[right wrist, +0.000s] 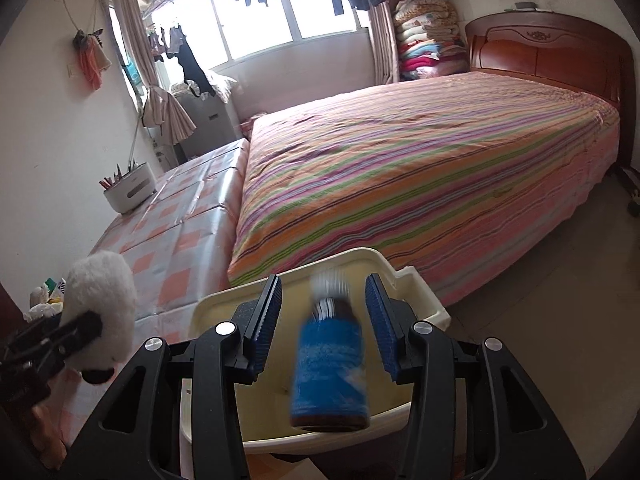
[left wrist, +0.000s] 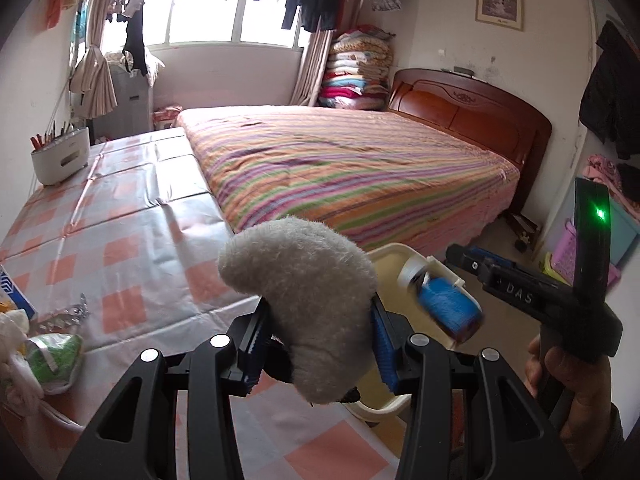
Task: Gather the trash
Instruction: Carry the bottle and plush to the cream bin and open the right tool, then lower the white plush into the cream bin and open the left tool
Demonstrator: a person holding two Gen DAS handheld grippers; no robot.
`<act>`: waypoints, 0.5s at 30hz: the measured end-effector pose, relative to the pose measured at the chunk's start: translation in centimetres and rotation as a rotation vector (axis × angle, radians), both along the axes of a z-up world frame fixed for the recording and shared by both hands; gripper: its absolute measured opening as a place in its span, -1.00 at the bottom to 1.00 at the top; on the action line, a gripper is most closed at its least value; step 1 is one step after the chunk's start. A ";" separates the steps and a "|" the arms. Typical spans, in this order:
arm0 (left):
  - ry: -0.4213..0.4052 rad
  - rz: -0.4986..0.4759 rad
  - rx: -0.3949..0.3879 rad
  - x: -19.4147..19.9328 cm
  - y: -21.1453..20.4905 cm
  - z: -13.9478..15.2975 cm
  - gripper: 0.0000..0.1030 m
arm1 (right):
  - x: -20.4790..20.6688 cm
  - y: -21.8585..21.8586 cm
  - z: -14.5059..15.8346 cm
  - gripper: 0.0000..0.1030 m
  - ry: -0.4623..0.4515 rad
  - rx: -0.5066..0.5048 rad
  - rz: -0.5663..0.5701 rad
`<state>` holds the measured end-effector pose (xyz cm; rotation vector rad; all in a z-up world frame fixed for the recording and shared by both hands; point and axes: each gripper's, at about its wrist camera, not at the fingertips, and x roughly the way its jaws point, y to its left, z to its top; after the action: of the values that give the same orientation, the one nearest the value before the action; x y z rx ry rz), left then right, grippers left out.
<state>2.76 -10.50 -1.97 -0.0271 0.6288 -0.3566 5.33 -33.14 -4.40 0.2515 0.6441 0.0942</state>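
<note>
From the left wrist, the left gripper (left wrist: 320,326) is clamped on a grey plush toy (left wrist: 304,312) above the bench (left wrist: 132,232); its lower end is hidden. From the right wrist, the right gripper (right wrist: 326,324) stands apart around a blurred blue bottle (right wrist: 330,372) over the cream bin (right wrist: 420,292), not touching it.

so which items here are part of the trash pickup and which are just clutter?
In play:
- grey plush toy, in the left gripper
- blue-labelled bottle, blurred, between the open pads of the right gripper
- cream bin below it

Just lying about:
- striped bed
- white utensil holder
- folded quilts
</note>
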 end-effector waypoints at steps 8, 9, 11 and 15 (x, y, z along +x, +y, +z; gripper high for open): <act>0.013 -0.012 0.025 0.1 -0.9 -0.5 -0.15 | -0.2 0.1 0.3 -0.09 -0.016 0.024 -0.009; 0.015 -0.012 0.026 0.2 -1.0 -0.5 -0.15 | -0.3 0.0 0.4 0.04 -0.025 0.030 -0.018; 0.025 -0.014 0.032 0.5 -1.1 -0.8 -0.14 | -0.7 -0.5 0.8 0.11 -0.051 0.031 -0.049; 0.052 -0.024 0.031 1.1 -1.7 -1.4 -0.13 | -1.5 -2.2 1.6 0.25 -0.110 0.078 -0.115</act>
<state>3.87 -12.24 -3.33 0.0010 0.6862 -0.3703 3.79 -35.31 -2.76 0.3554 0.5165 0.0227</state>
